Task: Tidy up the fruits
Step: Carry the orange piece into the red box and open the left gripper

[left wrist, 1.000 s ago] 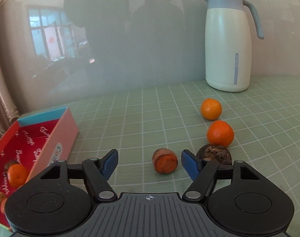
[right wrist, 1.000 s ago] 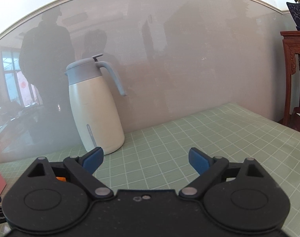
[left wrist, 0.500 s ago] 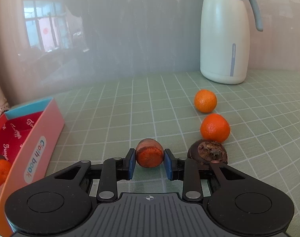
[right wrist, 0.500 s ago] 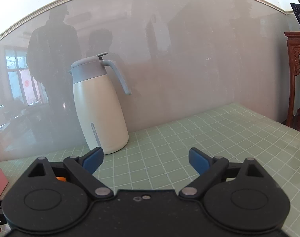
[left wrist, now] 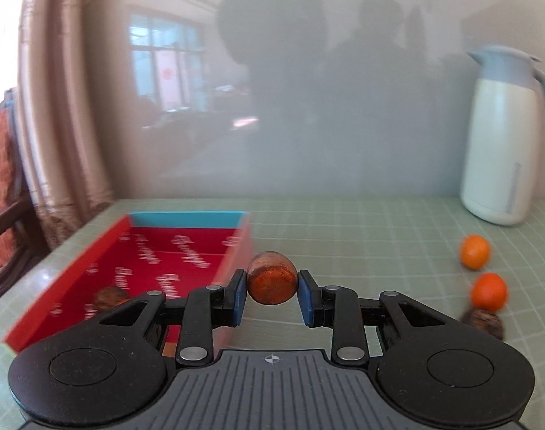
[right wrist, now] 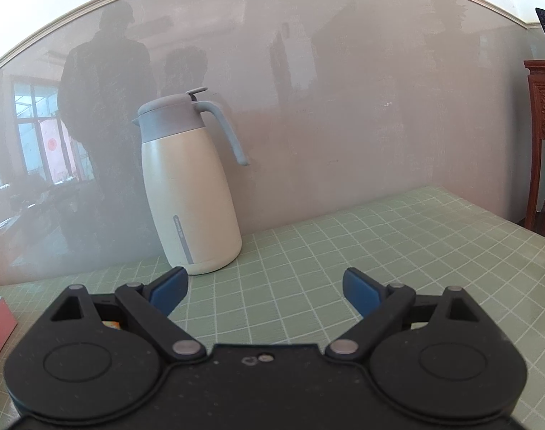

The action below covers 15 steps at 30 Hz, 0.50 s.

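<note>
Left tool is clamped on a reddish-brown fruit, held above the green checked desk just beside the red box. Two tangerines and a dark fruit lie right. Right tool gapes wide, holding nothing, near the thermos jug.

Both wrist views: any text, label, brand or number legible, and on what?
None can be quoted.
Red cardboard box: repeated white script on its inner lining, motion-blurred, unreadable.
Cream thermos jug with grey-blue lid: small vertical lettering on its grey strip, too small to read; blurred in the left view too.
</note>
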Each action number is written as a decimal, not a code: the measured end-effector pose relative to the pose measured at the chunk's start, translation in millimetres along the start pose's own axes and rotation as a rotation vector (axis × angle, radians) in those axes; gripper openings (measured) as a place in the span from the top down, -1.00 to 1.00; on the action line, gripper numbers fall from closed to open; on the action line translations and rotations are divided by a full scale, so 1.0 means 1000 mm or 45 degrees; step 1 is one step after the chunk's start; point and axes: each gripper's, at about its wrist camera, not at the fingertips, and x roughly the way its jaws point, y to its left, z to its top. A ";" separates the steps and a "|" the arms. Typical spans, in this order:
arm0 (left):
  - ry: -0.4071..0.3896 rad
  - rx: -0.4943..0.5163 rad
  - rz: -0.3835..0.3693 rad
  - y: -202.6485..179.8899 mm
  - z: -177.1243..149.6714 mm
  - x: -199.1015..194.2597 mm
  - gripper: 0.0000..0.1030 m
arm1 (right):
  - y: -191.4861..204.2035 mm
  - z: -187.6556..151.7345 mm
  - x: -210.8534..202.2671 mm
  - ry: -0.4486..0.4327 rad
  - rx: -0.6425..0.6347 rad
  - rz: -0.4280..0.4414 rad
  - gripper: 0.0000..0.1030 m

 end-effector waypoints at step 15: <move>0.254 -0.388 0.342 0.131 -0.018 0.048 0.40 | 0.016 -0.006 0.008 0.028 -0.034 0.006 -0.81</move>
